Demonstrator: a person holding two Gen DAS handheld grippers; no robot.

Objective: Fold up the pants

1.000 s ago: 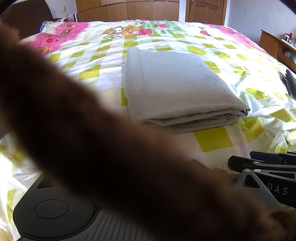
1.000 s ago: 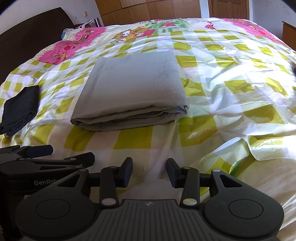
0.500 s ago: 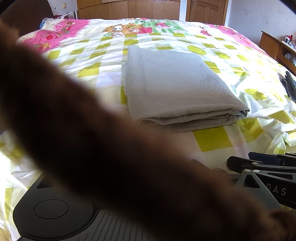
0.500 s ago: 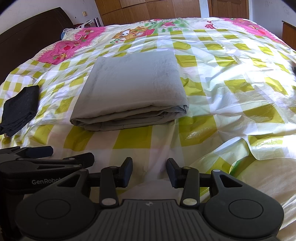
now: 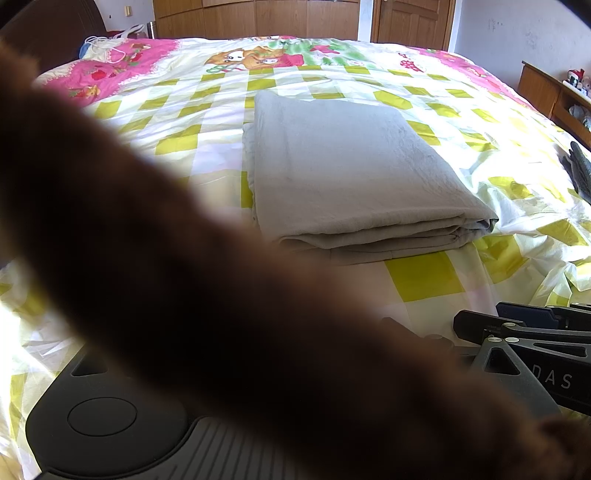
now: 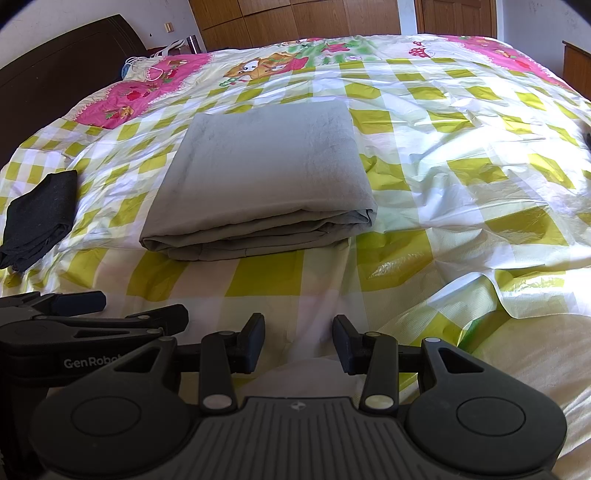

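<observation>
The grey pants [image 6: 266, 173] lie folded into a flat rectangular stack in the middle of the bed, their thick folded edge toward me; the left wrist view shows them too [image 5: 351, 173]. My right gripper [image 6: 298, 343] rests low on the bedspread in front of them, open, with nothing between its fingers. My left gripper [image 6: 140, 306] sits just to its left, its two fingers apart and holding nothing. In the left wrist view a blurred brown furry sleeve [image 5: 184, 277] hides the left gripper's fingers, and the right gripper [image 5: 498, 317] shows at the right edge.
A yellow-green checked bedspread [image 6: 461, 166] with pink corners covers the bed. A dark folded cloth [image 6: 40, 214] lies at the left. Another dark item [image 5: 580, 170] lies near the right side. A dark headboard [image 6: 55, 74] stands left and wooden wardrobes [image 6: 295, 18] behind.
</observation>
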